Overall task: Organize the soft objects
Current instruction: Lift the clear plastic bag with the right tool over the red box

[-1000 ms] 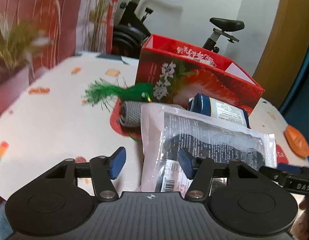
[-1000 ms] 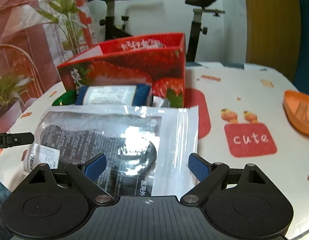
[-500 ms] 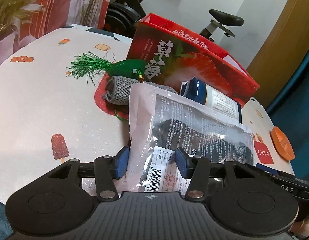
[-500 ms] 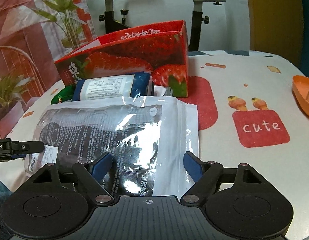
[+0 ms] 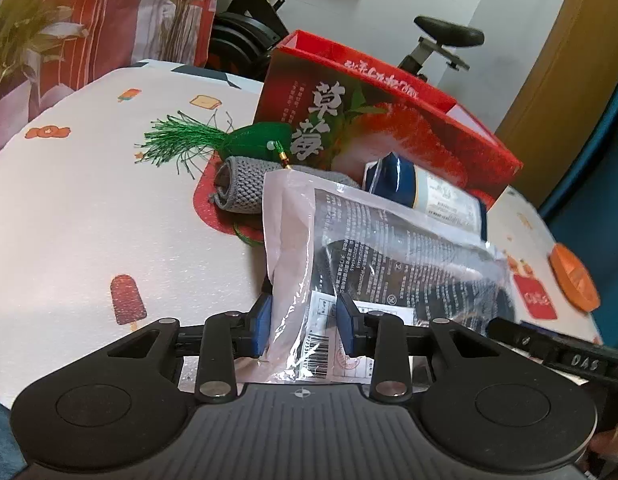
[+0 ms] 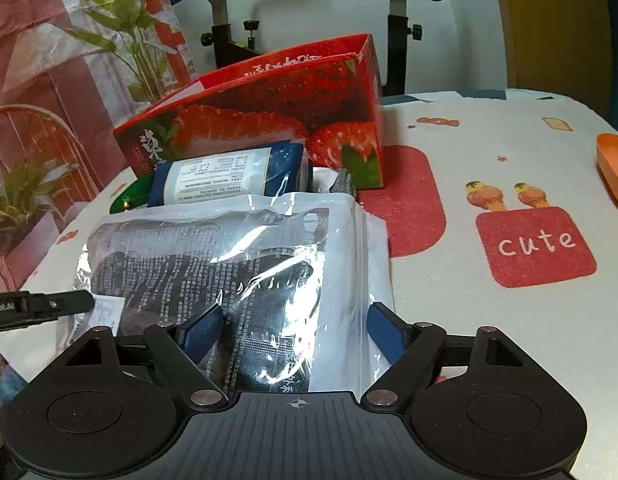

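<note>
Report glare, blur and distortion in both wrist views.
Right wrist: strong white glare on the clear plastic bag hides some print; sharp otherwise. Left wrist: milder sheen on the bag; fisheye bends the strawberry box and table edge; background is soft.

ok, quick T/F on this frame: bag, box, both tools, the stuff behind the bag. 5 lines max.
1. The clear plastic bag holding dark fabric lies between the fingers of both tools. True: the left tool is closing on its barcode end, and the right tool is closing around the other end.
2. The red strawberry-print cardboard box is closed with a lid. False: its top is open.
3. A grey knitted roll lies beside a green tasselled pouch. True.
4. The navy-and-white wrapped pack sits inside the box. False: it lies on the table in front of the box.
5. The orange plastic dish rests on the bag. False: it sits apart, at the table's edge.
</note>
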Tool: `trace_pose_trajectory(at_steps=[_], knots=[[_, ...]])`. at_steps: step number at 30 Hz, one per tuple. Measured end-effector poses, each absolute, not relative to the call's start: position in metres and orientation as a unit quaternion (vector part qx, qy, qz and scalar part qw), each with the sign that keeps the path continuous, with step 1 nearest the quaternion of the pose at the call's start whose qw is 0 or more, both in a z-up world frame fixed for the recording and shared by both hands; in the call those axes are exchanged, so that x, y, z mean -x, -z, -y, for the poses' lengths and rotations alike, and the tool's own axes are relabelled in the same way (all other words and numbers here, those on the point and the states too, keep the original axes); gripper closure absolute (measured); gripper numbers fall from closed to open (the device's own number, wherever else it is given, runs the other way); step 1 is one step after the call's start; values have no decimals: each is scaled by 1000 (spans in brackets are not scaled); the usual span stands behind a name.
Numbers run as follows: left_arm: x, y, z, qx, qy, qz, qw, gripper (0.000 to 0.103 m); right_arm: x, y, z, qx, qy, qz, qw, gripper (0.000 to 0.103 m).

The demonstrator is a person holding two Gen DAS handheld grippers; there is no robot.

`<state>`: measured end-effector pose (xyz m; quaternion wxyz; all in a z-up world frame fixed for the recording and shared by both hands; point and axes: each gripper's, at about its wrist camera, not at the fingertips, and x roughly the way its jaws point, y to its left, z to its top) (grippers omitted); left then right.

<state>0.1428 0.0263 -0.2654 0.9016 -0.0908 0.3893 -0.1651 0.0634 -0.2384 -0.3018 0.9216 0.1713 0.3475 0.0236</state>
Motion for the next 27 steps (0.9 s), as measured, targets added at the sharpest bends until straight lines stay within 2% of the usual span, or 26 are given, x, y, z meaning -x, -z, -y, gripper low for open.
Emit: trace_pose_trajectory(at_steps=[1,4,10,17,27], knots=[[-143,266,-24,83,162,-392,902,67,-62,301,239,-177,-32,-346,921,43],[-141,263,-19,64,161,-389,905,67,-60,295,235,-158,-32,-344,925,50],[-136,254,-20,68,171,-373,909,68,-53,280,229,-114,-32,-343,932,56],[-129,245,-22,74,172,-354,916,67,-43,258,218,-41,-57,-304,950,60],[-125,239,-26,78,170,-341,921,67,-43,250,221,-44,-72,-284,955,62]])
